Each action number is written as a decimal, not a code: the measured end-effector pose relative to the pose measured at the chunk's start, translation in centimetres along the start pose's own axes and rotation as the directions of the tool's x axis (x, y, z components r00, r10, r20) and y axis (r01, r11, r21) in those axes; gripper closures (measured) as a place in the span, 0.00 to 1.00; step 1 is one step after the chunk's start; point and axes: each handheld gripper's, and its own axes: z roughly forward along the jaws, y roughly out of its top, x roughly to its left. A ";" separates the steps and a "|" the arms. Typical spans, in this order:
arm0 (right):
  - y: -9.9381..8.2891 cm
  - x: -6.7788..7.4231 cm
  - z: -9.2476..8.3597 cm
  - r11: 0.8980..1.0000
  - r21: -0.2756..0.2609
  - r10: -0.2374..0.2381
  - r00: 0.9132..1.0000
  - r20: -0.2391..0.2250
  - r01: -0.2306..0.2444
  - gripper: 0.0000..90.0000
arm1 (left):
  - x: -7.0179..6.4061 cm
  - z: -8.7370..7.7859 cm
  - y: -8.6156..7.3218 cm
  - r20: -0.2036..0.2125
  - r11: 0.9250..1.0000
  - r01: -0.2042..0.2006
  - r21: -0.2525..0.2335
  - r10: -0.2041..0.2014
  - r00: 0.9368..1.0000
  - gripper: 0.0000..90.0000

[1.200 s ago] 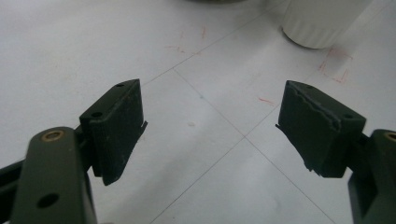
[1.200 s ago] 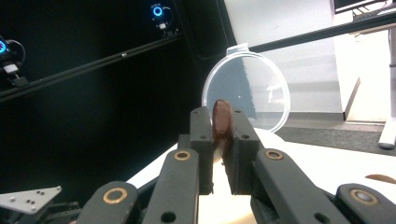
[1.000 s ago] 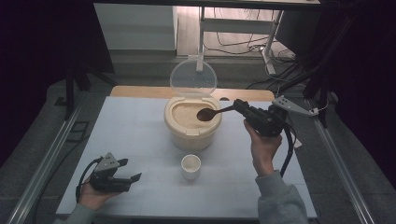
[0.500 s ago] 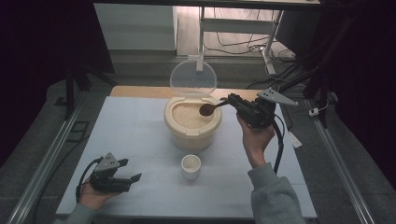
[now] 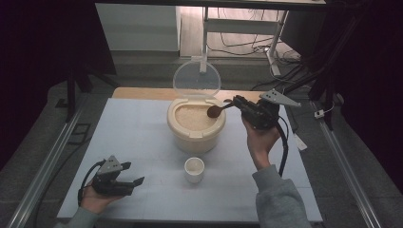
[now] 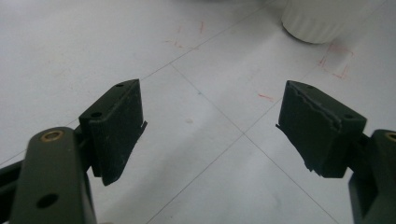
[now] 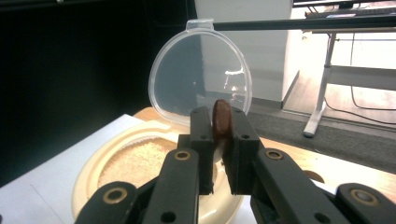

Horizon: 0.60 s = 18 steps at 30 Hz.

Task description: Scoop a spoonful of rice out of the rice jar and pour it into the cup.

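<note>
Left hand-held gripper (image 5: 130,174): bare surface (image 5: 138,128) ahead and to both sides, free passage. Only obstacle, small white cup (image 5: 194,169), ahead toward the middle, near. Right hand-held gripper (image 5: 234,102) holding spoon (image 5: 216,111): open rice container (image 5: 196,124) directly below the spoon bowl, raised clear lid (image 5: 196,80) standing beyond, blocks going forward. Room free behind it, along the surface's right edge.
</note>
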 end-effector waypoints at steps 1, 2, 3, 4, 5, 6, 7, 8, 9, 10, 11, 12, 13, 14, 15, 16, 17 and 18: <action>0.0 0.0 0.1 1.000 0.005 -0.004 1.000 0.002 0.004 0.92 | 0.0 0.0 0.0 -0.001 1.000 0.000 0.000 0.000 1.000 0.24; -0.1 0.1 0.2 1.000 0.011 -0.009 1.000 0.003 0.009 0.92 | 0.0 0.0 0.0 -0.001 1.000 0.000 0.001 0.000 1.000 0.24; -0.1 0.1 0.3 1.000 0.016 -0.014 1.000 0.003 0.014 0.92 | 0.0 0.0 0.0 -0.001 1.000 0.000 0.001 0.000 1.000 0.24; -0.2 0.2 0.4 1.000 0.019 -0.013 1.000 0.000 0.013 0.92 | 0.0 0.0 0.0 -0.001 1.000 0.000 0.001 0.000 1.000 0.24; -0.2 0.2 0.5 1.000 0.024 -0.014 1.000 -0.002 0.014 0.92 | 0.0 0.0 0.0 -0.001 1.000 0.002 0.001 -0.002 1.000 0.24; -0.3 0.3 0.6 1.000 0.028 -0.013 1.000 -0.005 0.013 0.92 | 0.0 0.0 0.0 -0.001 1.000 0.003 0.002 -0.003 1.000 0.24; -0.4 0.3 0.7 0.999 0.033 -0.010 1.000 -0.008 0.011 0.92 | 0.0 0.0 0.0 0.000 1.000 0.002 0.002 -0.002 1.000 0.24; -0.5 0.4 0.8 0.999 0.040 -0.007 1.000 -0.012 0.007 0.92 | 0.0 0.0 0.0 0.000 1.000 0.002 0.002 -0.002 1.000 0.24; -0.5 0.4 1.0 0.999 0.045 -0.003 1.000 -0.014 0.003 0.92 | 0.0 0.0 0.0 0.000 1.000 0.002 0.003 -0.002 1.000 0.24; -0.6 0.4 1.1 0.999 0.050 0.003 1.000 -0.017 -0.002 0.92 | 0.0 0.0 0.0 0.000 1.000 0.002 0.002 -0.002 1.000 0.24; -0.7 0.5 1.2 0.998 0.056 0.011 1.000 -0.023 -0.010 0.92 | 0.0 0.0 0.0 0.000 1.000 0.002 0.003 -0.002 1.000 0.24; -0.9 0.5 1.4 0.998 0.062 0.020 0.999 -0.028 -0.018 0.92 | 0.0 0.0 0.0 0.000 1.000 0.001 0.003 -0.001 1.000 0.24; -1.0 0.5 1.5 0.997 0.070 0.031 0.999 -0.034 -0.029 0.92 | 0.0 0.0 0.0 0.000 1.000 0.001 0.003 -0.001 1.000 0.24; -1.2 0.5 1.7 0.996 0.076 0.044 0.998 -0.040 -0.041 0.92 | 0.0 0.0 0.0 0.000 1.000 0.001 0.003 -0.001 1.000 0.24; -1.4 0.5 1.8 0.995 0.080 0.059 0.997 -0.045 -0.055 0.92 | 0.0 0.0 0.0 0.000 1.000 0.001 0.002 -0.001 1.000 0.24; -1.5 0.5 1.9 0.994 0.085 0.074 0.996 -0.048 -0.069 0.92 | 0.0 0.0 0.0 -0.001 1.000 0.001 0.003 -0.001 1.000 0.24; -1.7 0.5 2.0 0.992 0.090 0.091 0.994 -0.055 -0.086 0.92 | 0.0 0.1 0.0 -0.001 1.000 0.001 0.003 -0.001 1.000 0.24; -1.9 0.4 2.2 0.990 0.094 0.111 0.992 -0.060 -0.105 0.92 | 0.0 0.1 0.0 -0.001 1.000 0.001 0.003 -0.001 1.000 0.24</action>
